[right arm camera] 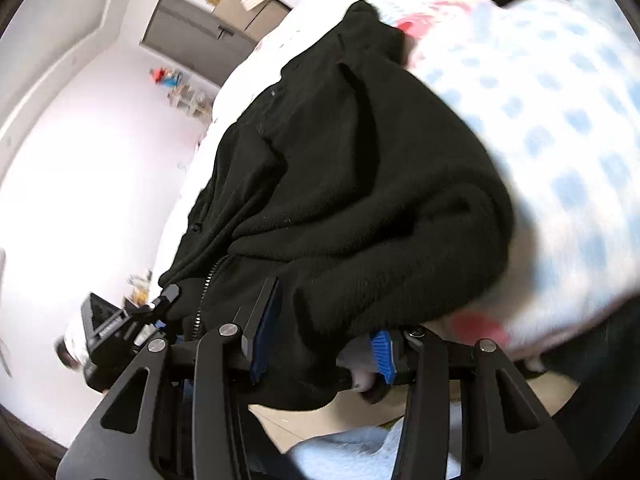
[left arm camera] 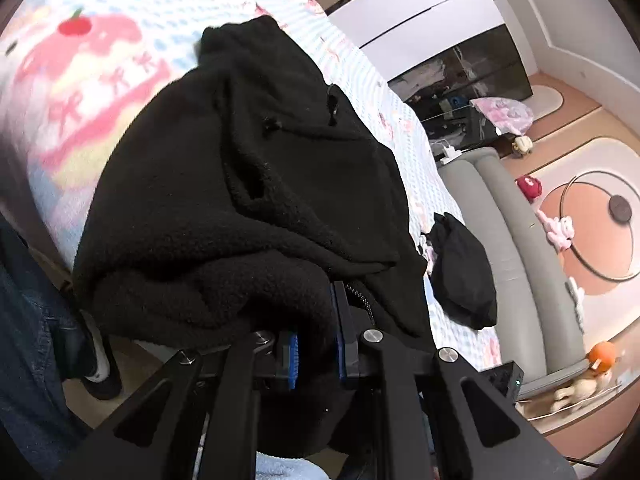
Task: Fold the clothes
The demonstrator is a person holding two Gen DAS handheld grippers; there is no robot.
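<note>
A bulky black fleece jacket [left arm camera: 240,184] lies bunched in folds at the near edge of the bed. My left gripper [left arm camera: 316,352] is shut on its near lower edge, with fleece packed between the blue pads [left arm camera: 294,360]. In the right wrist view the same jacket [right arm camera: 360,160] shows its zipper [right arm camera: 208,280] on the left. My right gripper [right arm camera: 324,344] is also shut on the jacket's hem, thick fabric filling the space between its pads [right arm camera: 264,336]. The fingertips of both grippers are buried in the cloth.
The bedspread [left arm camera: 100,60] is blue-and-white checked with pink prints. A second black garment [left arm camera: 460,272] lies further right on the bed, beside a grey padded bed frame [left arm camera: 500,220]. Toys lie on the floor rug [left arm camera: 580,208]. A person's jeans leg and shoe [left arm camera: 96,364] stand at the left.
</note>
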